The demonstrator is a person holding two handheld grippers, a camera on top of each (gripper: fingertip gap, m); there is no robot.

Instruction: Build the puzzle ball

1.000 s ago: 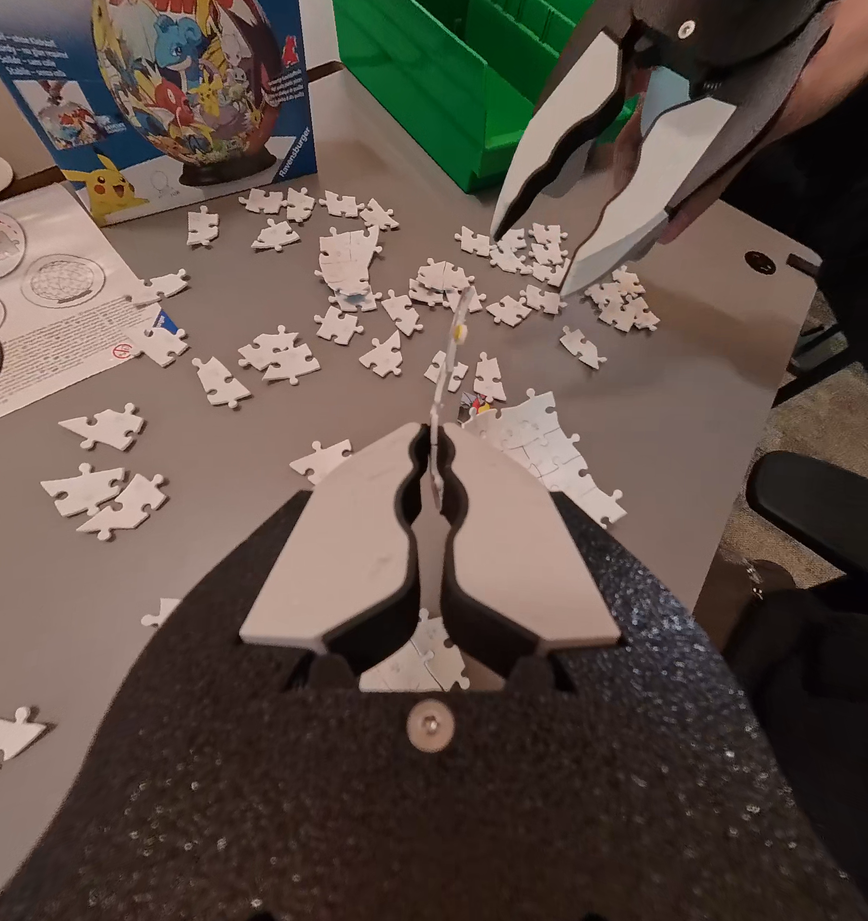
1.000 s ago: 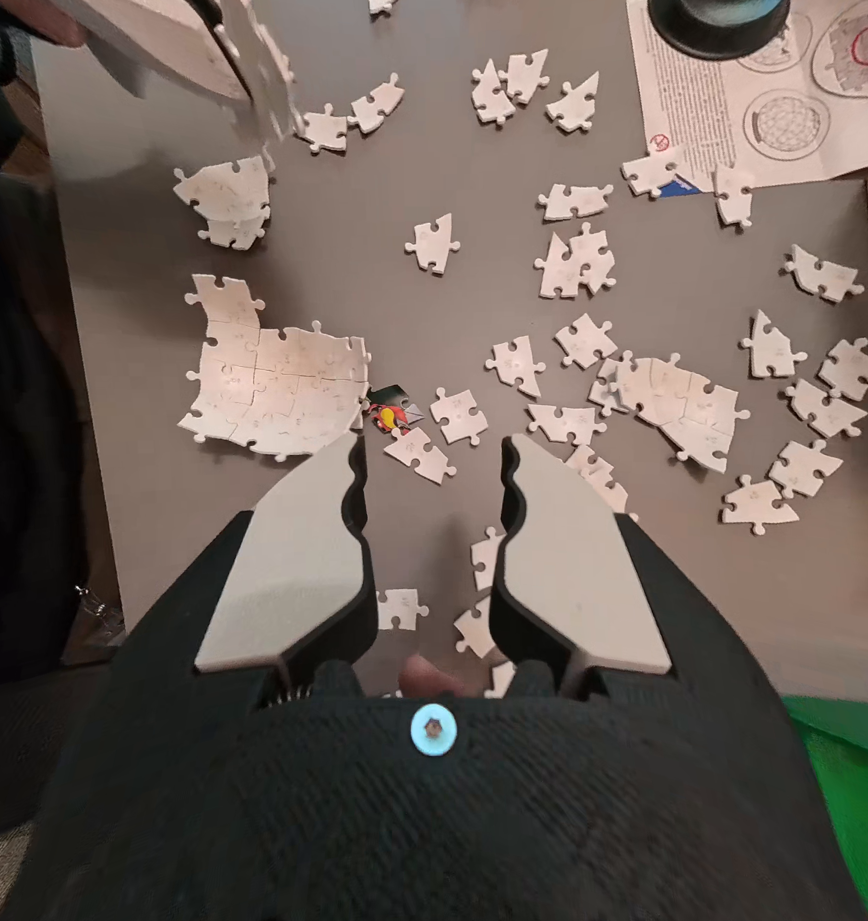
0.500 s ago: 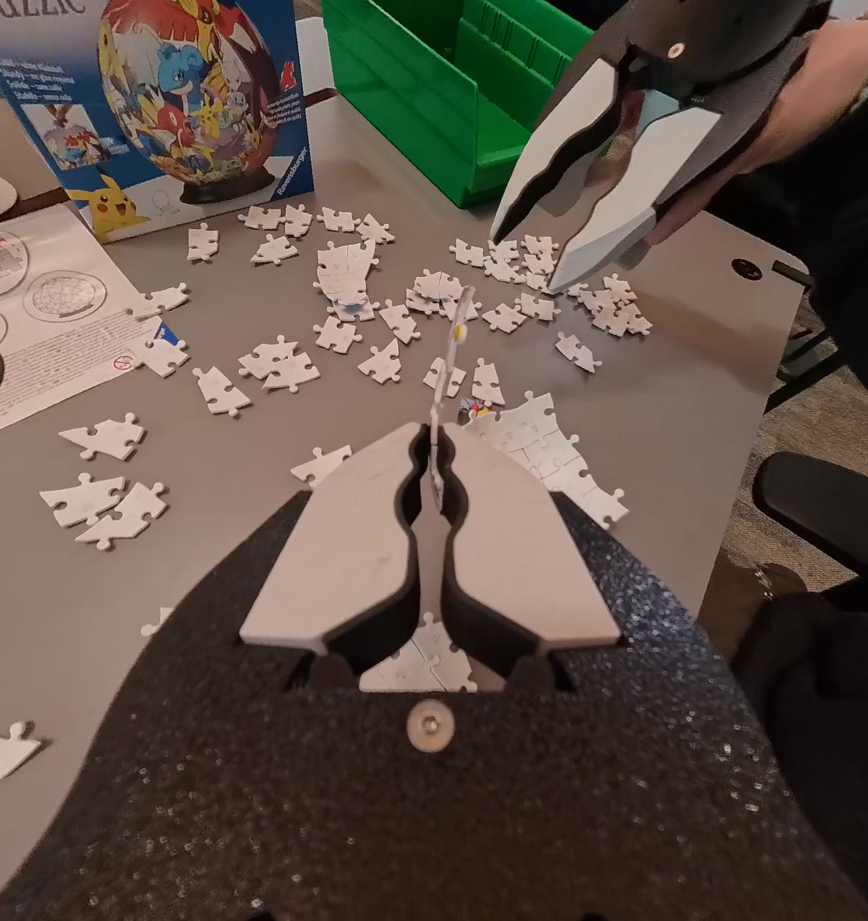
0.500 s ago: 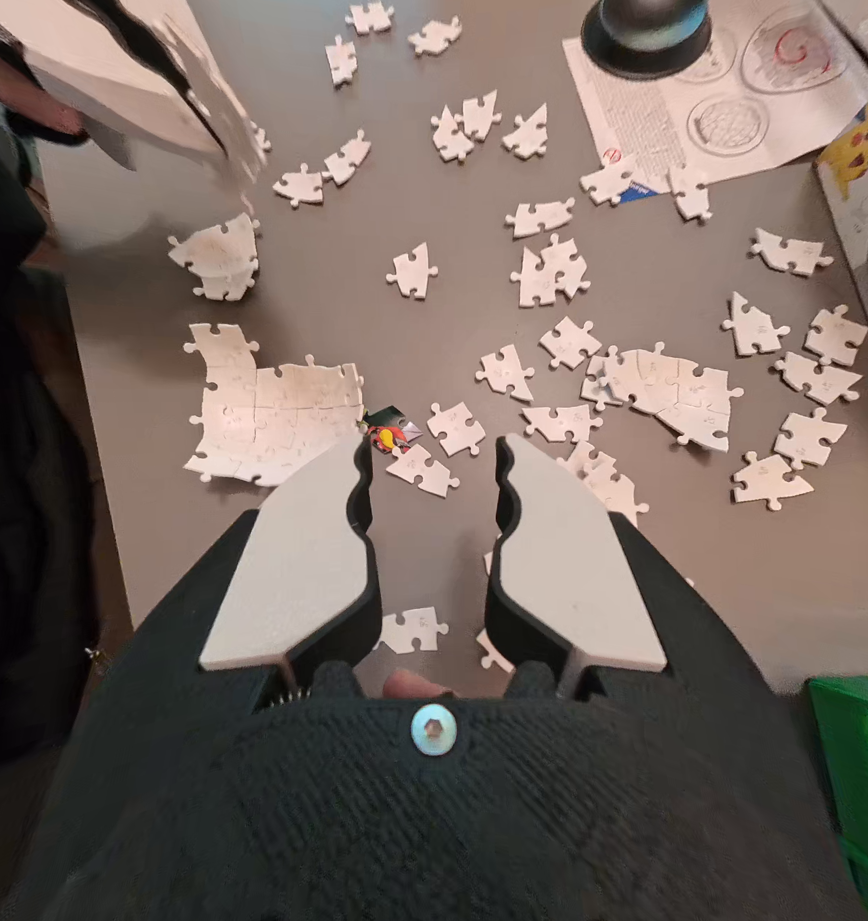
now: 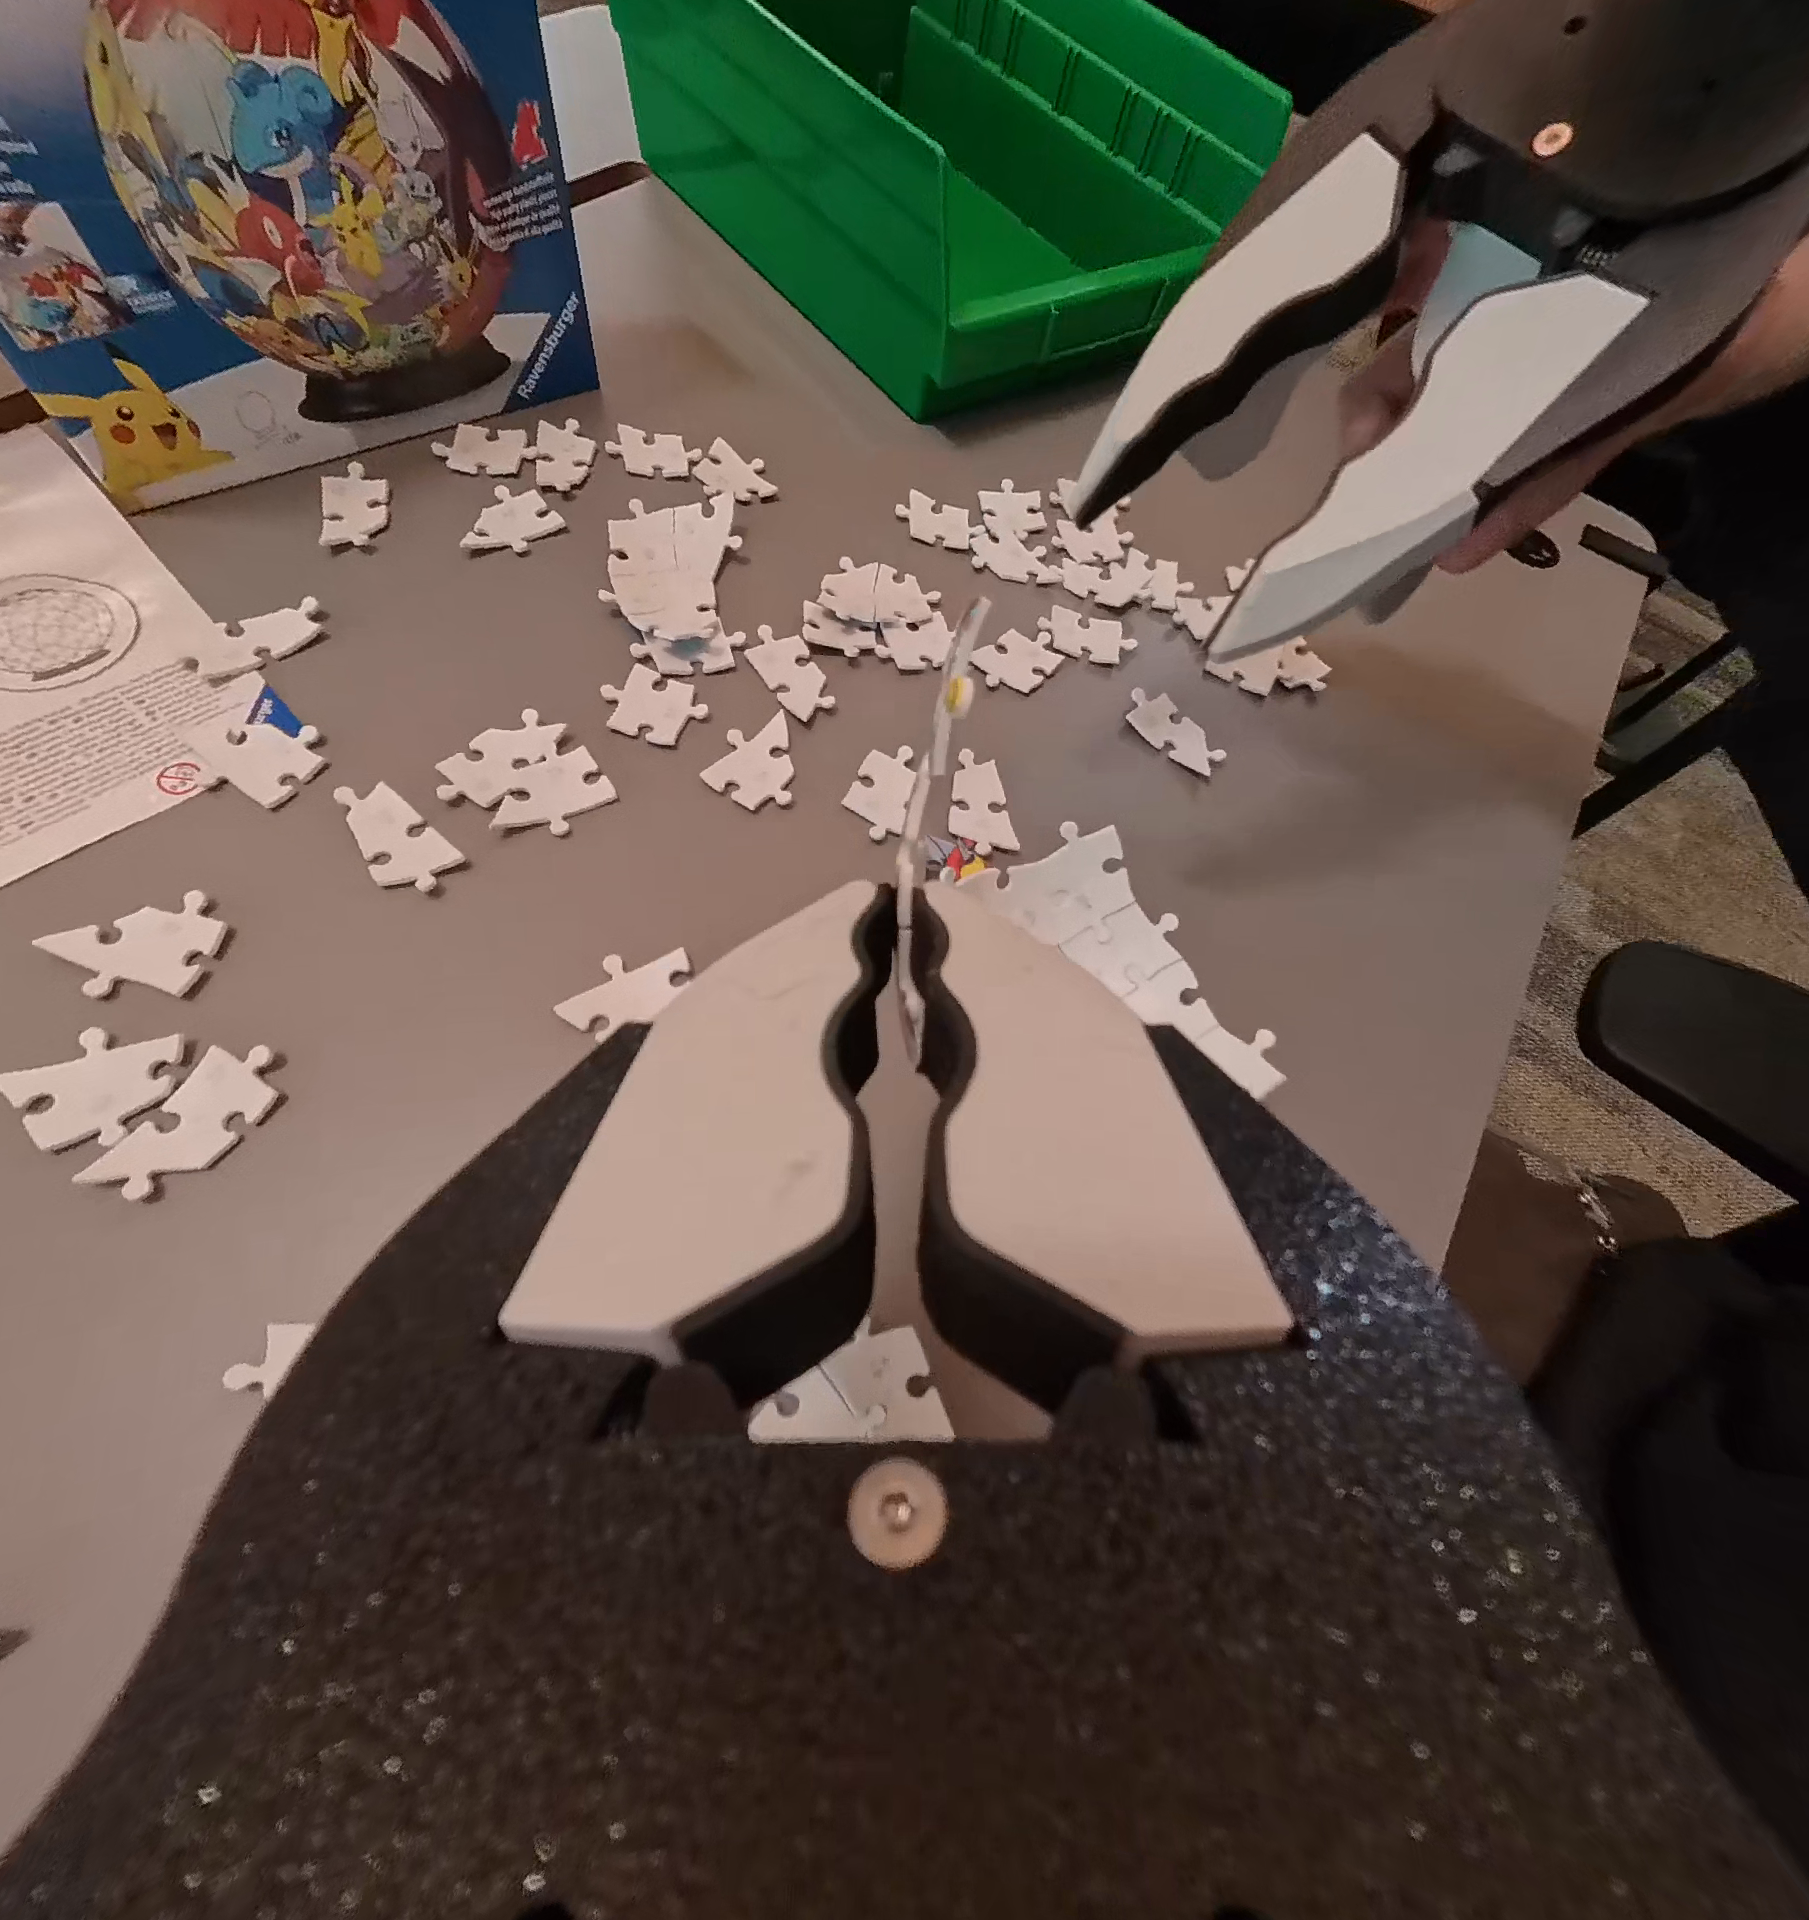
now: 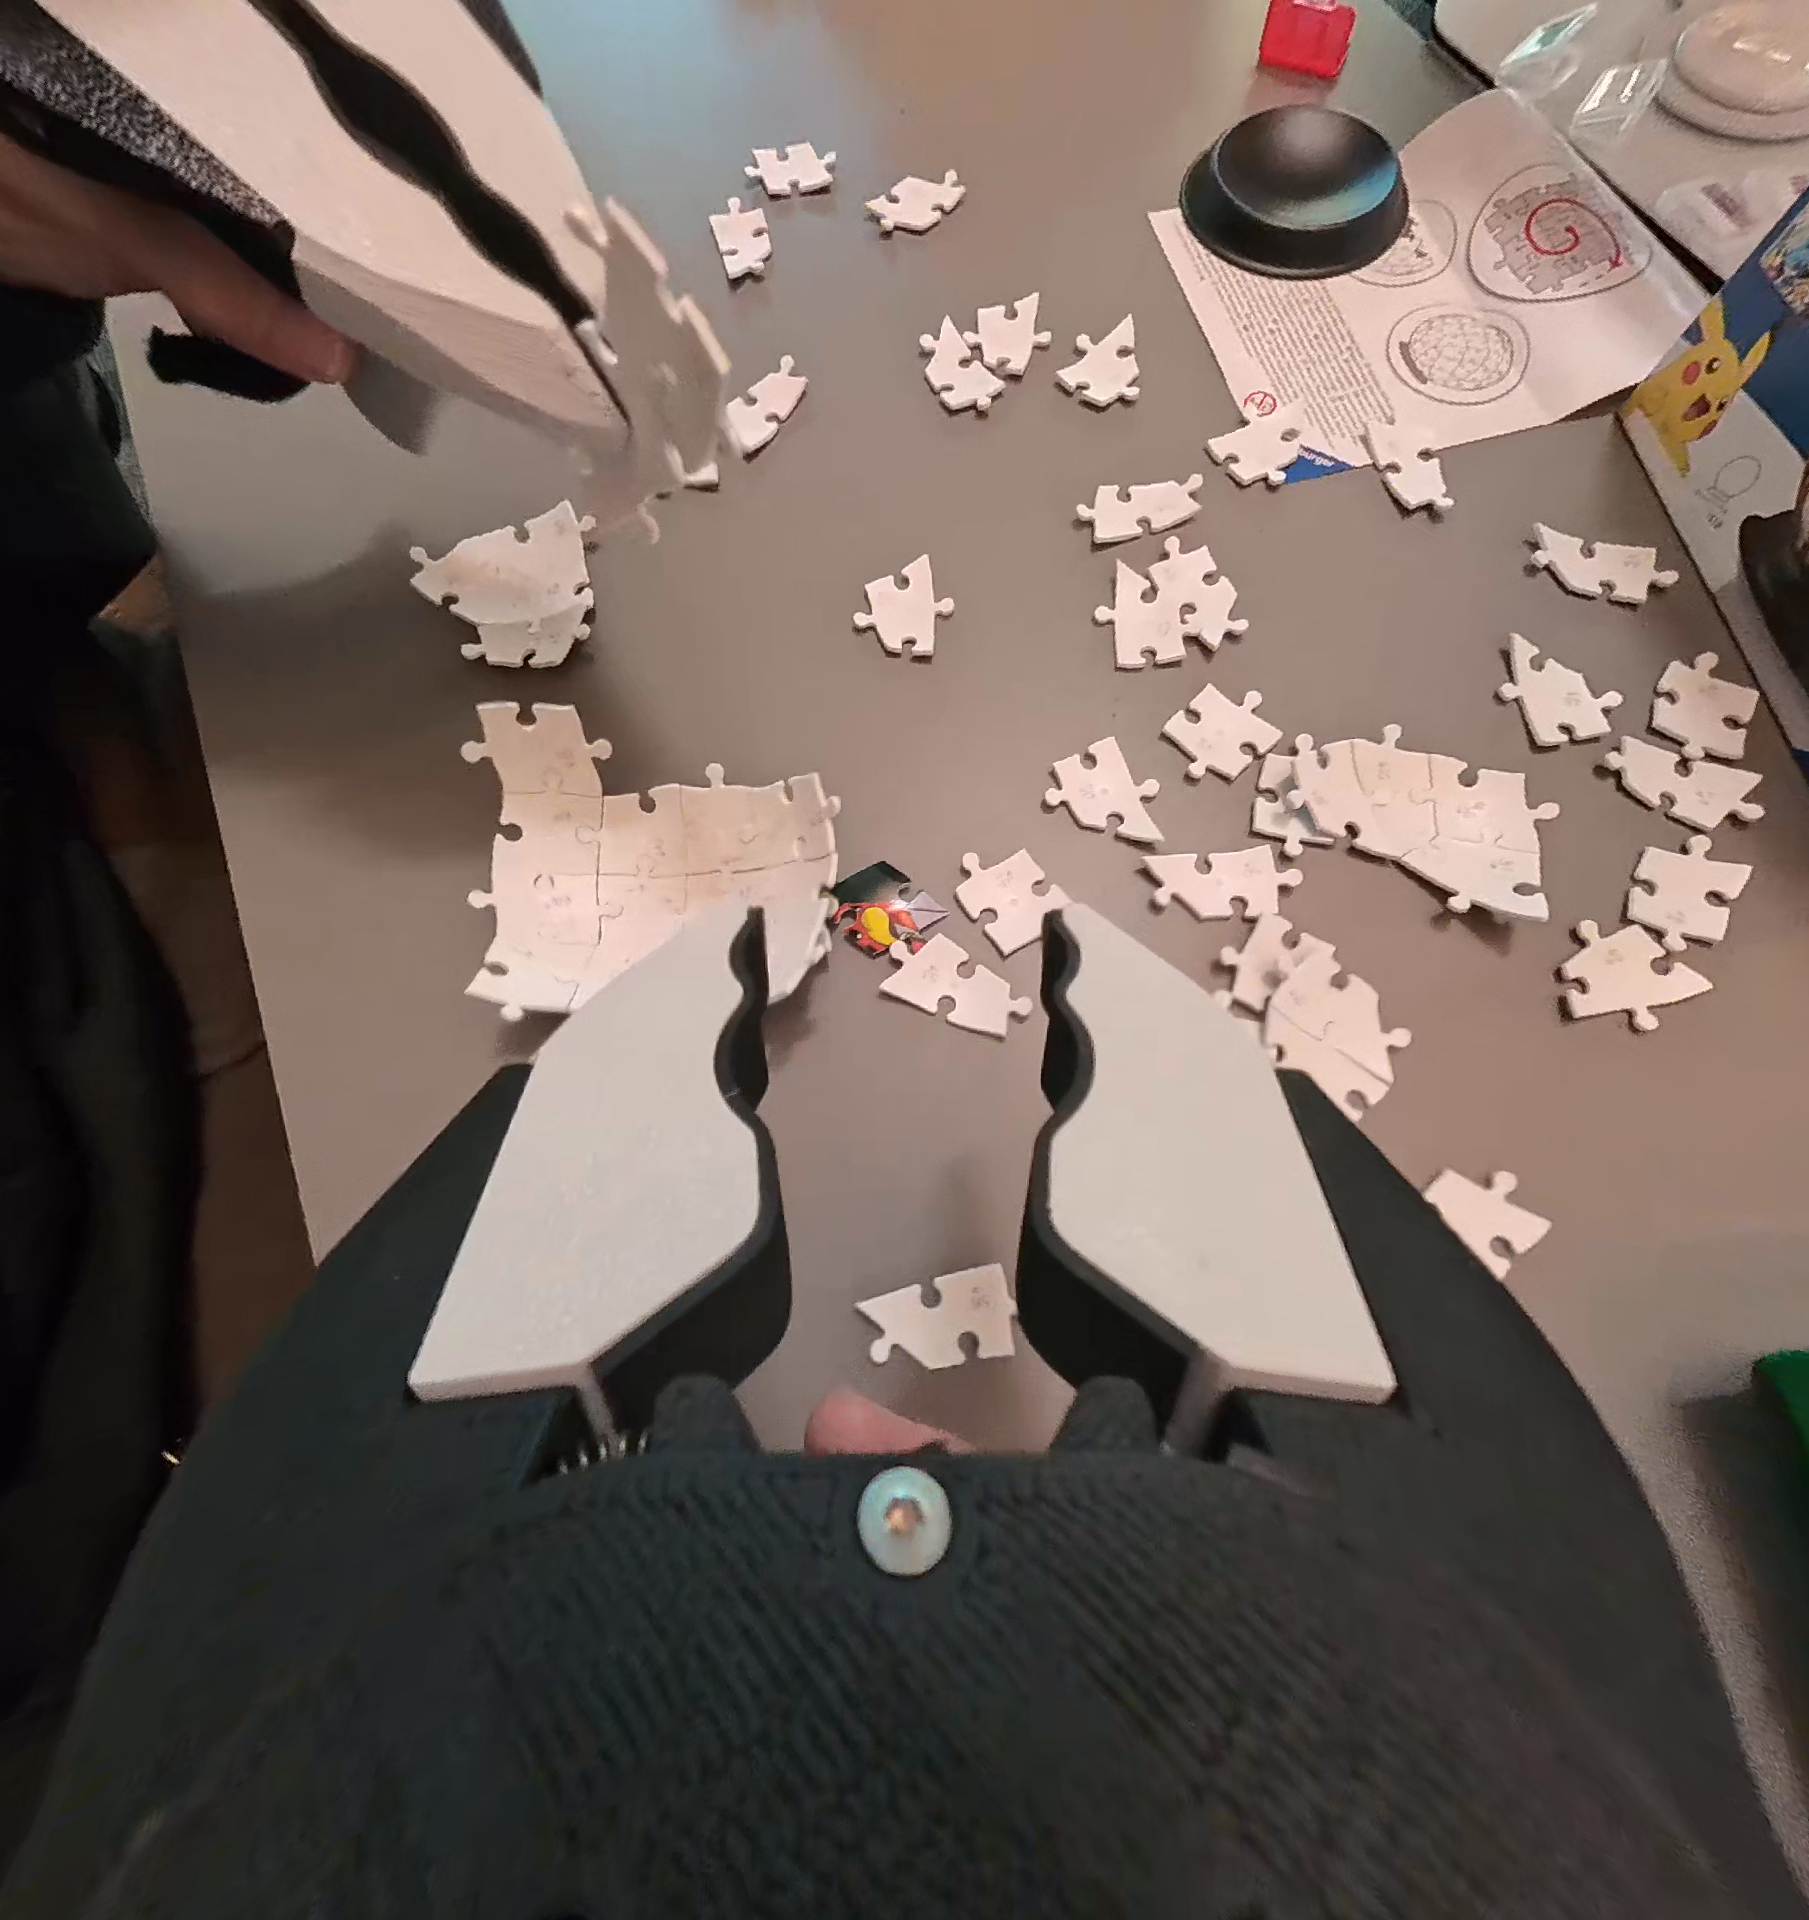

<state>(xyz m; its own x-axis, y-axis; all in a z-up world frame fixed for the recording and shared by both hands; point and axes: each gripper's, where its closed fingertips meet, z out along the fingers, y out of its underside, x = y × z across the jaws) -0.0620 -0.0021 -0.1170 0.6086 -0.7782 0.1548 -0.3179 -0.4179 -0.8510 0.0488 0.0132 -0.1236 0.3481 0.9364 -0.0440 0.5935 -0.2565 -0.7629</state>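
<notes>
My left gripper (image 5: 902, 906) is shut on a strip of joined white puzzle pieces (image 5: 939, 727), seen edge-on and held above the grey table (image 5: 1399, 831). In the right wrist view it (image 6: 609, 343) holds the strip (image 6: 671, 353) at top left. My right gripper (image 6: 900, 925) is open and empty above loose pieces; it also shows in the left wrist view (image 5: 1154, 582). A curved assembled section (image 6: 651, 883) lies face down by its left finger. One coloured piece (image 6: 884, 914) lies face up beside it. A smaller section (image 6: 1430, 821) lies to the right.
Many loose white pieces are scattered over the table. A green bin (image 5: 941, 208) and the puzzle box (image 5: 287, 208) stand at the far side. An instruction sheet (image 6: 1399, 291) carries a black stand (image 6: 1295, 187). The table edge and a black chair (image 5: 1731, 1039) are at right. My hands' fingertips stand some 12 cm from each other. The curved assembled section (image 6: 651, 883) is about 11 cm from both grippers' fingertips.
The left gripper has carried the strip further in over the table, towards the assembled sections. The right gripper has drawn back and up, still open.
</notes>
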